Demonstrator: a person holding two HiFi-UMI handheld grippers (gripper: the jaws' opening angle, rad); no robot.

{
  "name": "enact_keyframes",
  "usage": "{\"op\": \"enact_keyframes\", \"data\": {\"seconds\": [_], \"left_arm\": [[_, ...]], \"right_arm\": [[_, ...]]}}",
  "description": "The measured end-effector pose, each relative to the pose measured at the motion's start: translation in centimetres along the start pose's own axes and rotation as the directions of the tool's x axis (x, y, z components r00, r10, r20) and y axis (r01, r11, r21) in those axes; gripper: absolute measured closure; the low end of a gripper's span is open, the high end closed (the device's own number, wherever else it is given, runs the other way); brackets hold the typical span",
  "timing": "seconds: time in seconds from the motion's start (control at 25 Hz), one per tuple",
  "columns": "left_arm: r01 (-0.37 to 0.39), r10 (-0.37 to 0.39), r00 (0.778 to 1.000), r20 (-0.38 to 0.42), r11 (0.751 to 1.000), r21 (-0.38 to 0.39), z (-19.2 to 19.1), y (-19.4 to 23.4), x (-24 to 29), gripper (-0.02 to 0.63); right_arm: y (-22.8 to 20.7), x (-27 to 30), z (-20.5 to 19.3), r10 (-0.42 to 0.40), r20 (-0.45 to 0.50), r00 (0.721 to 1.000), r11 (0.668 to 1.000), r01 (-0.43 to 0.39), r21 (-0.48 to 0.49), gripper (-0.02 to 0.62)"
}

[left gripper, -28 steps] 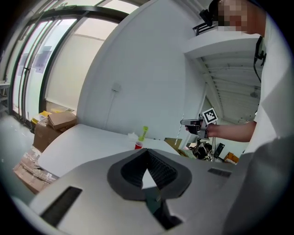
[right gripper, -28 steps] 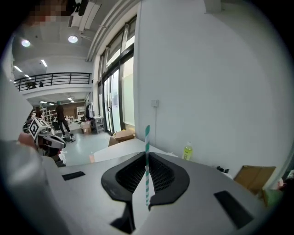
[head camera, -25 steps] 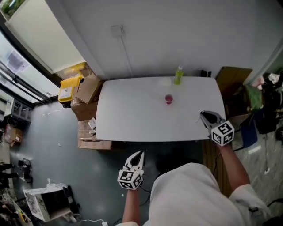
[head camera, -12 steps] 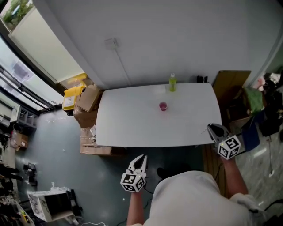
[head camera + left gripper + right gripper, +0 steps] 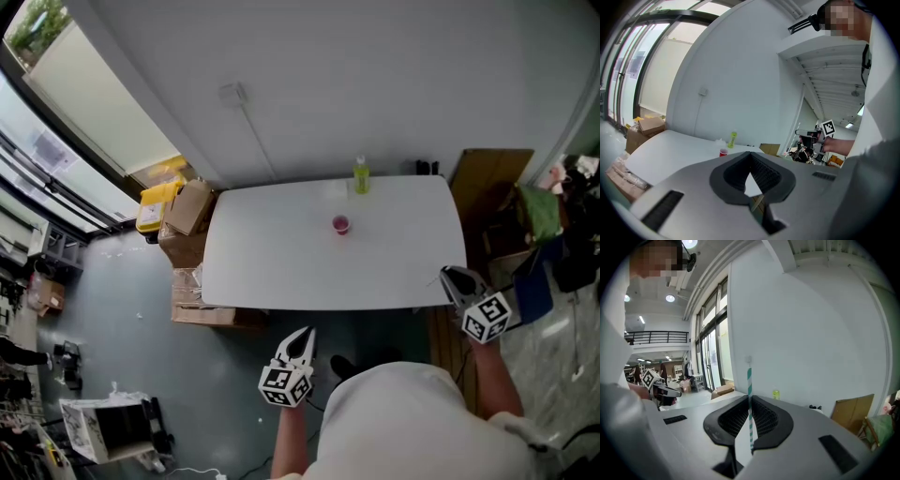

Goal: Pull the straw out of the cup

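Note:
A small red cup [image 5: 340,224] stands on the white table [image 5: 281,262], towards the back; it also shows far off as the red cup [image 5: 723,152] in the left gripper view. My right gripper [image 5: 457,278] hangs off the table's front right corner. In the right gripper view it [image 5: 750,398] is shut on a green-and-white striped straw [image 5: 749,380] that stands upright between the pads. My left gripper [image 5: 302,337] is below the table's front edge, over the floor. In its own view the left gripper [image 5: 750,153] is shut with nothing in it.
A green bottle [image 5: 361,175] stands at the table's back edge, behind the cup. Cardboard boxes [image 5: 187,208] and a yellow box [image 5: 155,208] crowd the floor left of the table. A brown board [image 5: 489,187] and clutter stand to the right.
Both grippers have drawn back from the table towards the person. The right one went from over the table's right edge to off its front corner, still shut on the straw.

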State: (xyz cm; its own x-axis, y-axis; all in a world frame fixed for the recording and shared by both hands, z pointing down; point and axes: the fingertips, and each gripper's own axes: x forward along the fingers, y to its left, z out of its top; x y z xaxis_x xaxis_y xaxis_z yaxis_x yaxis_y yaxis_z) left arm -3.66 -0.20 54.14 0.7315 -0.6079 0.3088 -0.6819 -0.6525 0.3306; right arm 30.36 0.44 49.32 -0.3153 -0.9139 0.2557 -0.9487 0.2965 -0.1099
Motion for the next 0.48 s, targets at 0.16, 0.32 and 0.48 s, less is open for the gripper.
{"op": "enact_keyframes", "data": {"seconds": [0.16, 0.32, 0.48], "left_arm": [[-0.004, 0.004, 1.000, 0.005, 1.000, 0.006, 0.00, -0.56, 0.04, 0.604], [-0.010, 0.010, 1.000, 0.007, 1.000, 0.007, 0.03, -0.60, -0.37, 0.604], [-0.015, 0.015, 1.000, 0.007, 1.000, 0.006, 0.04, -0.50, -0.47, 0.604]], "right_arm": [[-0.25, -0.32, 0.10, 0.007, 0.009, 1.000, 1.000, -0.007, 0.002, 0.546], [-0.03, -0.40, 0.26, 0.015, 0.012, 1.000, 1.000, -0.015, 0.001, 0.546], [0.12, -0.29, 0.30, 0.024, 0.010, 1.000, 1.000, -0.024, -0.005, 0.546]]}}
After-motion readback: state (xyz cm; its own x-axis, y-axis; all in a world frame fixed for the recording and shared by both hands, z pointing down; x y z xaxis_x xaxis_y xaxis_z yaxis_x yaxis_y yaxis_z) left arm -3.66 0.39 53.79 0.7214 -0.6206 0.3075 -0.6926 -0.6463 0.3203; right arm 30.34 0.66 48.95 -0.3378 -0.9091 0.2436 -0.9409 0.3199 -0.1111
